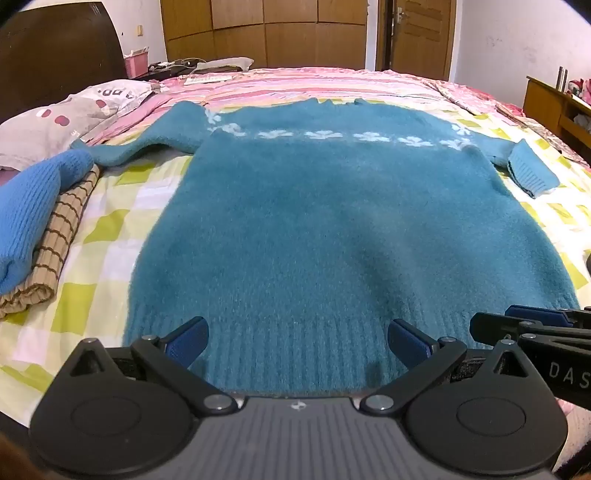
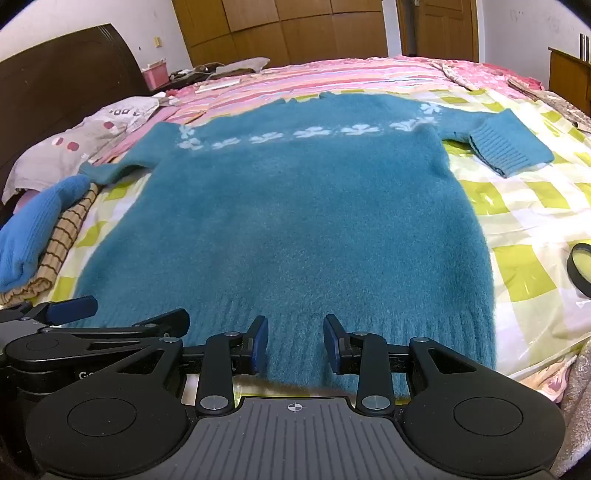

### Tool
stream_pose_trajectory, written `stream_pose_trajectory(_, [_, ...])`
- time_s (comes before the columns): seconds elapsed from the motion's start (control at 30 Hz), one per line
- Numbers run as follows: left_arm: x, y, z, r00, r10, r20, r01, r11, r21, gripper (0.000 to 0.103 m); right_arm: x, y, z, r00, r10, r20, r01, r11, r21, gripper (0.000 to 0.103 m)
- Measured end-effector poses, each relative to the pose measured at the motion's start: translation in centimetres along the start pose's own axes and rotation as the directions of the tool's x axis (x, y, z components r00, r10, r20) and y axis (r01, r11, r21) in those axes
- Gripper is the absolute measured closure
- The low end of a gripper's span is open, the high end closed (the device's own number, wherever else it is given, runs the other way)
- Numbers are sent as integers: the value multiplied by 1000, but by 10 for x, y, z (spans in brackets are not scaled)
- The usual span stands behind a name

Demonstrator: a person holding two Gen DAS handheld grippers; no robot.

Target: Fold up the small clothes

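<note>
Left wrist view, teal sweater on checked bedspread, wooden wardrobe behind, left gripper and right gripper both agape.

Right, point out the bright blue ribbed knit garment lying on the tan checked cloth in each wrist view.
Left wrist view: the bright blue ribbed knit garment lies at the left edge, on the tan checked cloth.
Right wrist view: the same garment lies at the left edge, above the left claw.
Shared landmark: the teal fuzzy sweater with white flowers, whose sleeve tip reaches toward it.

Checked bedsheet, striped pink quilt, patterned pillow, dark headboard, wooden wardrobe
</note>
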State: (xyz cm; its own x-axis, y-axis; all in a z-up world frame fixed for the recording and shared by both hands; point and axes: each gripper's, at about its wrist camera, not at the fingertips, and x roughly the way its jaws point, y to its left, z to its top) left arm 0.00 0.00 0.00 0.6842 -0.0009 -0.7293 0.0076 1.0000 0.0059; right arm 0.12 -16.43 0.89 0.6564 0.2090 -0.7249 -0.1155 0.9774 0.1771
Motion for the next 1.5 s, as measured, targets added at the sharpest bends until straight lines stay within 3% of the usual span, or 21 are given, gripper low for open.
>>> stream_pose_trajectory(0.43, [5,0,-4,999,-26,-20,26,1000,0,0,0,-1,3,1000,-23,5,23,999,-24,69])
stream_pose_trajectory(1.5, [3,-6,-3,1000,-2,7,2,999,37,0,2,17,6,990,-141,24,143,980,-142,69])
